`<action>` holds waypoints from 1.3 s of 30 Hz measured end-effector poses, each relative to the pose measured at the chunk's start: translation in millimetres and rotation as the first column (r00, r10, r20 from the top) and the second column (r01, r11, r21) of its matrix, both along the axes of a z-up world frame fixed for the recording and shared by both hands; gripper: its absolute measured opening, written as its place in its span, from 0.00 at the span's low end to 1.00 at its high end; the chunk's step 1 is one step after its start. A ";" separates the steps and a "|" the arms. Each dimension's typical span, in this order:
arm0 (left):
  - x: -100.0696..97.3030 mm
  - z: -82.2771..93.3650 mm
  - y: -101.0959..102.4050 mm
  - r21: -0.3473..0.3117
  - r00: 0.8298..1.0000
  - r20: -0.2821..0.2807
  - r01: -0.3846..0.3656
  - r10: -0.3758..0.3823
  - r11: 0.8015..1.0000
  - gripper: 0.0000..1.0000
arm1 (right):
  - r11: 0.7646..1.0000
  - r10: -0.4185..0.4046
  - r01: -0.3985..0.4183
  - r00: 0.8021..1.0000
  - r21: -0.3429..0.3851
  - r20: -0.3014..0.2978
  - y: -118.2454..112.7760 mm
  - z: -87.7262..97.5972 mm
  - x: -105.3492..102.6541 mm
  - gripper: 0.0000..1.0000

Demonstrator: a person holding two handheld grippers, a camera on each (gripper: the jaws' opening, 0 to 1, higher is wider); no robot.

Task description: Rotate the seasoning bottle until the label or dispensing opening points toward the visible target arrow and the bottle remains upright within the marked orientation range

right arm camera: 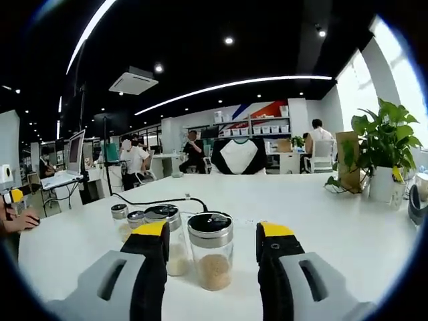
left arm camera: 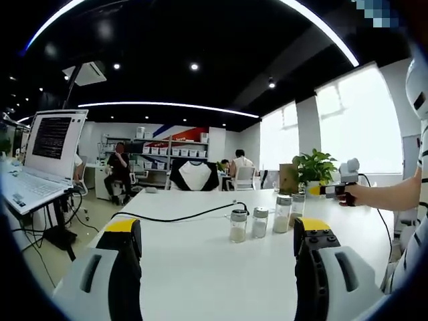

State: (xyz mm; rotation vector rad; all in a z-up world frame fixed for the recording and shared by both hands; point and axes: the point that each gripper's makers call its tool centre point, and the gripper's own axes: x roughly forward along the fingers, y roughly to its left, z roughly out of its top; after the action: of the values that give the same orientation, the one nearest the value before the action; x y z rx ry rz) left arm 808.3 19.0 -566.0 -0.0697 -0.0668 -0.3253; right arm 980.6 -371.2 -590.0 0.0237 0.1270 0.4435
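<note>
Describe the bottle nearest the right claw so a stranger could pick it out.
On the white table stands a row of glass shaker bottles. The bottle is the one just ahead of the right claw, with a shiny lid and tan grains; its neighbour holds white grains.

White table [right arm camera: 348, 234], yellow-tipped black claw [right arm camera: 212, 234], clear silver-lidded bottle [right arm camera: 211, 251] of tan seasoning.
</note>
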 end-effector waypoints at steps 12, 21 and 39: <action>-1.9 1.1 0.9 0.014 1.000 0.002 0.001 -0.001 1.000 1.00 | 1.000 0.003 -0.003 1.000 -0.015 -0.008 5.5 -7.4 14.0 0.51; -3.7 0.5 2.5 0.029 1.000 -0.003 0.001 -0.001 1.000 1.00 | 0.999 0.020 -0.021 1.000 -0.048 -0.017 13.5 -17.8 24.2 0.48; -9.5 -0.8 9.3 0.057 1.000 -0.015 -0.008 0.009 0.998 1.00 | 0.998 0.011 -0.012 1.000 -0.069 -0.028 24.6 -31.7 40.8 0.43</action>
State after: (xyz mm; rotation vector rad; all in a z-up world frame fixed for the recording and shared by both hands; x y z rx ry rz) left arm 798.8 28.3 -566.9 -0.0154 -0.0421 -0.3179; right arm 1021.4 -346.6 -621.8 -0.0386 0.1692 0.4502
